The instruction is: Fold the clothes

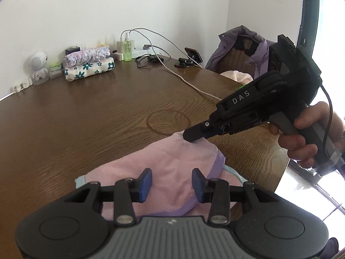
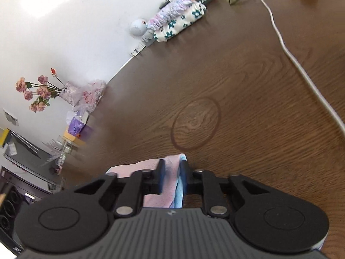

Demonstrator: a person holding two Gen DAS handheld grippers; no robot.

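Note:
A pink garment with purple trim and a light blue edge lies at the near edge of the brown wooden table. My left gripper hovers just over its near part, blue pads apart and not pressing on the cloth. In the left wrist view my right gripper comes in from the right, held by a hand, its tip pinching the garment's far corner. The right wrist view shows the right gripper shut on a bunch of the pink and light blue cloth.
A folded stack of floral clothes sits by the back wall next to a white toy figure and bottles. A white cable crosses the table. A chair with a purple jacket stands at the right. A vase of flowers stands at the far left.

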